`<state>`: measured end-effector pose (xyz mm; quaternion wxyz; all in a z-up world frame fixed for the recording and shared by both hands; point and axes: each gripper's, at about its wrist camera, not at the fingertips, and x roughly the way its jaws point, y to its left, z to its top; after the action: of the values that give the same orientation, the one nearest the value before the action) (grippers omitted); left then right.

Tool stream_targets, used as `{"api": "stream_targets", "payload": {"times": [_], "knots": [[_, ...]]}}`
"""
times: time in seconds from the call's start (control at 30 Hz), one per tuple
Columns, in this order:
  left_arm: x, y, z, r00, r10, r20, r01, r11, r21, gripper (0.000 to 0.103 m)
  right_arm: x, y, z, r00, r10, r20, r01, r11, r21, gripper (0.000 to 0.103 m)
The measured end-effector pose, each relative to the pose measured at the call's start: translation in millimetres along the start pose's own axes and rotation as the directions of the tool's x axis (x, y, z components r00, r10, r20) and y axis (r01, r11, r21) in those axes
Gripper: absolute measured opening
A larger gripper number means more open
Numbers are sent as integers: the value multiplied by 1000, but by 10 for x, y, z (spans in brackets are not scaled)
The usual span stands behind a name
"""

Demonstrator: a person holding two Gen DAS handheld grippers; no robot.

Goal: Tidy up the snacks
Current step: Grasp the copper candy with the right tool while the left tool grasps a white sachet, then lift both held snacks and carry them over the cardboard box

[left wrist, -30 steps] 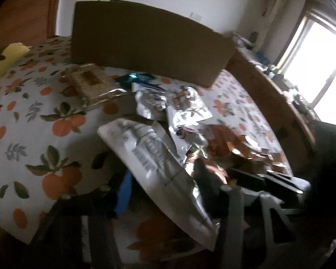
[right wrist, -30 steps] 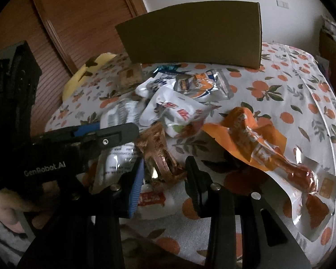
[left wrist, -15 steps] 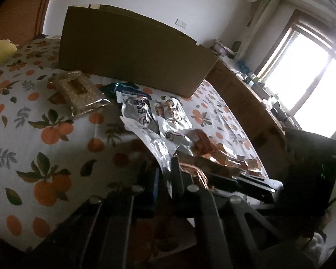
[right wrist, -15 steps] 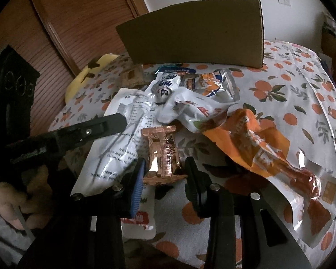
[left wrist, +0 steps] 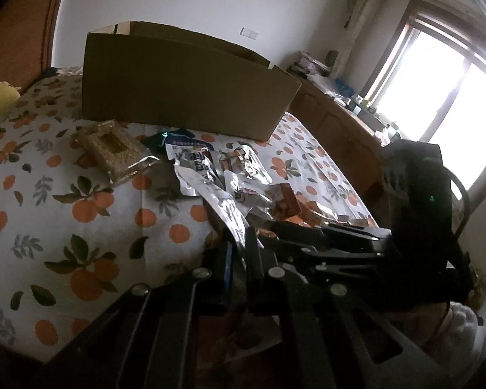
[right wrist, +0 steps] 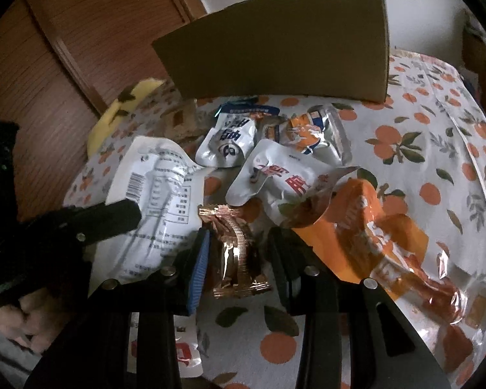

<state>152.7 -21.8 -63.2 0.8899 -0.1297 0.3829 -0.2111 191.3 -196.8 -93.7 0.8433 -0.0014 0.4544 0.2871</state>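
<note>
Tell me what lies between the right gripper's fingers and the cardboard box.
In the right wrist view, past the copper-foil snack at the right gripper, white pouches and an orange-printed packet lie before the cardboard box.

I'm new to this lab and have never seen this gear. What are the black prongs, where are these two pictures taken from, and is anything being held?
The black prongs are two-finger grippers, and a person holds one in each hand. Each carries a wide-angle camera looking forward along its fingers, so one picture comes from the left gripper and the other from the right.

Both look over an orange-print sheet strewn with snack packets, with a cardboard box behind them.

The left gripper is shut on the edge of a large white pouch. The right gripper appears to grip a copper-coloured packet between its fingers. Beside it lies an orange packet.
</note>
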Motion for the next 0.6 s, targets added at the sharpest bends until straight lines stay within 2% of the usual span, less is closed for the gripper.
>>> {"api": "stream_targets", "payload": {"times": [0.07,0.13,0.2,0.4,0.6], "knots": [[-41,-4,11,1000,-4,3,4,1000,7,2,8,67,-18,999,-37,-8,37,998,-41,33],[-73,-10,23,1000,-15,0,15,1000,13,1,7,114,-30,997,-79,-18,78,994,-70,22],[-96,-30,25,1000,-21,-4,21,999,25,1,4,147,-46,996,-89,-25,87,992,-93,19],[-180,-65,34,1000,5,7,-6,998,55,1,-32,207,-86,994,-111,1,110,989,-101,18],[-263,-106,36,1000,10,24,-12,997,75,0,-123,205,-91,996,-84,25,85,993,-78,18]]}}
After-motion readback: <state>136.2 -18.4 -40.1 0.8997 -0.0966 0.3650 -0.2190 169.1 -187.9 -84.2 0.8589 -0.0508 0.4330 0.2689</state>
